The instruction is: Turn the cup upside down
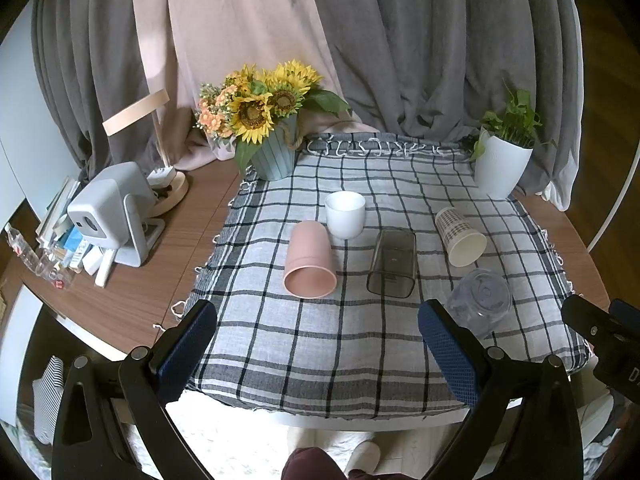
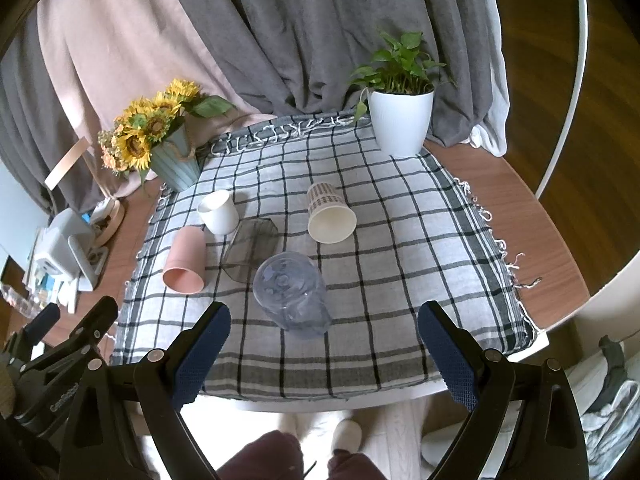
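Hovering at desk edge, both grippers, left (image 1: 318, 344) and right (image 2: 324, 344), jaws wide, empty; clear cup (image 2: 290, 294) inverted; pink cup (image 1: 310, 260) on side.

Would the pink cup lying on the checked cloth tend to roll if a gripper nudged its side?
Probably: the pink cup lies on its side, so its round wall could roll, likely curving because it tapers. The soft checked cloth may slow it. It looks light and rigid.
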A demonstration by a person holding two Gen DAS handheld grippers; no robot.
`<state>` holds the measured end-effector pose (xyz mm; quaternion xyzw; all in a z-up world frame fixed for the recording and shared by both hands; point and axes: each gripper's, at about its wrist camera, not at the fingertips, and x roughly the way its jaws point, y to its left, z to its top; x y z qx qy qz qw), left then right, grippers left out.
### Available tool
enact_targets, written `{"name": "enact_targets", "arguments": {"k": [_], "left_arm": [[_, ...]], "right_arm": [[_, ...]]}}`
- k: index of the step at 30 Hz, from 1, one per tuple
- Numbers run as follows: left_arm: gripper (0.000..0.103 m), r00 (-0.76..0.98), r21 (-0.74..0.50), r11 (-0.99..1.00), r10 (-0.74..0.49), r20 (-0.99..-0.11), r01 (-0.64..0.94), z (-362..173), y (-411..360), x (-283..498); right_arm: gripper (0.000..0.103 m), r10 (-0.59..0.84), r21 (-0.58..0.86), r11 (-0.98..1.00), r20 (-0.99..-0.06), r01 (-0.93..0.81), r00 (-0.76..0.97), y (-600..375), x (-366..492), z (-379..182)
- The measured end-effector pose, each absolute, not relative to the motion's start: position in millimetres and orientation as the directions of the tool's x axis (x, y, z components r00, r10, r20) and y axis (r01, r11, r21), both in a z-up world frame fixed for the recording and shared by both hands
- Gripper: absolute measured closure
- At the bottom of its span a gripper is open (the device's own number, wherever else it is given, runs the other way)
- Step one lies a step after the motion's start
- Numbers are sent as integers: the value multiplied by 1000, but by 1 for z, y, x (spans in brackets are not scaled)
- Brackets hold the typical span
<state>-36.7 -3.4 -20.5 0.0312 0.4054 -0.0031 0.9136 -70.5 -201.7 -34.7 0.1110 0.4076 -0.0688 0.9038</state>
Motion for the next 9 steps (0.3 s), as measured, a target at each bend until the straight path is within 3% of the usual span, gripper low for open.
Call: {"name": "enact_targets", "arguments": {"k": [9], "left_arm": [[0, 671, 50, 998, 14, -741, 35, -19, -3, -38]], "right_arm": [[8, -36, 140, 966, -758, 217, 651, -201, -69, -36]]}}
